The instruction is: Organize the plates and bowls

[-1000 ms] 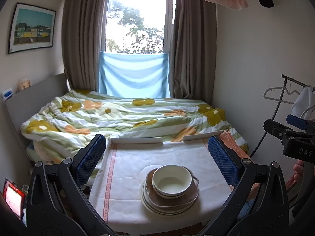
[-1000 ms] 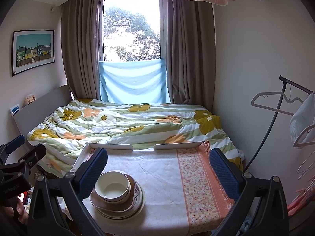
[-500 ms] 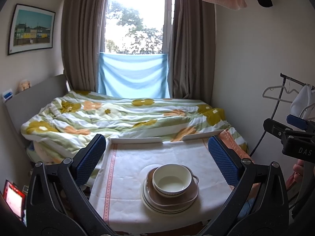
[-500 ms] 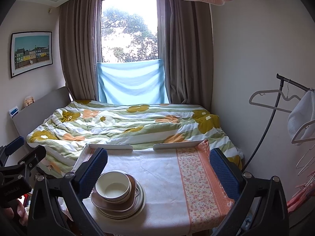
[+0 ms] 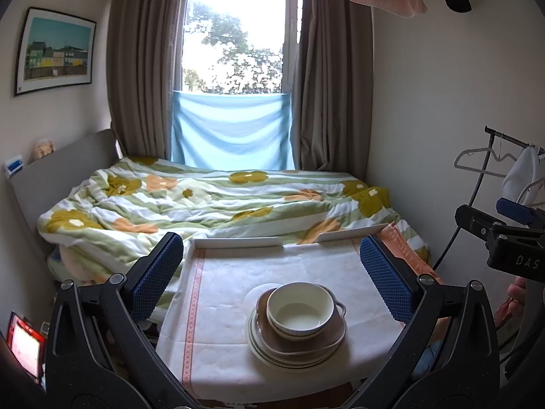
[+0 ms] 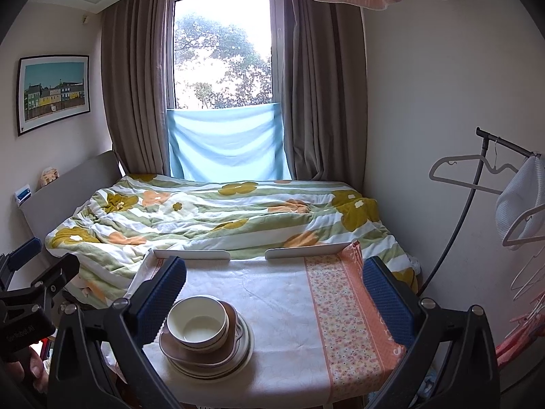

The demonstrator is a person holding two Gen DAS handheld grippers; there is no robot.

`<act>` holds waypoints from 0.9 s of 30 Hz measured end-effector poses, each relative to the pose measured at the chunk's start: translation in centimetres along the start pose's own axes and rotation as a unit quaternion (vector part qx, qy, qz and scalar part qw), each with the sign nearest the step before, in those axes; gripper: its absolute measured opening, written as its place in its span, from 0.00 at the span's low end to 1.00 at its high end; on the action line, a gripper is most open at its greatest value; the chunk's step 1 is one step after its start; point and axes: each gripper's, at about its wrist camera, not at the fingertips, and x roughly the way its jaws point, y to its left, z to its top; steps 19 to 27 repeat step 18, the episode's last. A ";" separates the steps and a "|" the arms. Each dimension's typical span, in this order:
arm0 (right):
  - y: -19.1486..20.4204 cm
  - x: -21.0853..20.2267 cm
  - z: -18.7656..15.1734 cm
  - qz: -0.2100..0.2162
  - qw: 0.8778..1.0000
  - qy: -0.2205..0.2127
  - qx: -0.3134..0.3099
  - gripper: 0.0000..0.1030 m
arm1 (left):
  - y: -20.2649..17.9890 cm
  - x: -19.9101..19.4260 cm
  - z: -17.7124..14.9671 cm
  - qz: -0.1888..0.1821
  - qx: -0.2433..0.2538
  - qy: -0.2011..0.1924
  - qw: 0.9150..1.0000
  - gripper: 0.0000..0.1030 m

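Bowl (image 5: 299,310) stacked on plates (image 5: 295,344), near desk (image 5: 218,310) edge.
Left gripper (image 5: 270,277) and right gripper (image 6: 274,293) held above desk, jaws wide, nothing gripped.

Plate stack (image 5: 289,354) count unreadable under bowl (image 5: 299,310). Clothes rack (image 6: 483,177) cut off at right edge. Left finger (image 6: 163,293) covers the stack's left rim.

A cream bowl (image 5: 299,313) is sitting upright and empty on a brown squarish plate (image 5: 332,339), which is resting on stacked pale round plates (image 5: 272,354). The stack is lying ahead between the left gripper's (image 5: 270,281) spread fingers, toward the right one.
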 end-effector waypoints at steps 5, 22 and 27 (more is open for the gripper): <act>0.3 0.0 0.1 -0.001 1.000 0.002 0.001 1.00 | 0.2 0.0 0.0 0.002 0.002 -0.003 1.000 1.00; 0.2 0.0 0.0 -0.001 1.000 0.003 0.001 1.00 | -0.3 -0.7 0.1 0.021 0.037 -0.040 0.998 1.00; 0.2 0.0 0.0 -0.001 1.000 0.003 0.001 1.00 | -0.3 -0.7 0.1 0.021 0.037 -0.040 0.998 1.00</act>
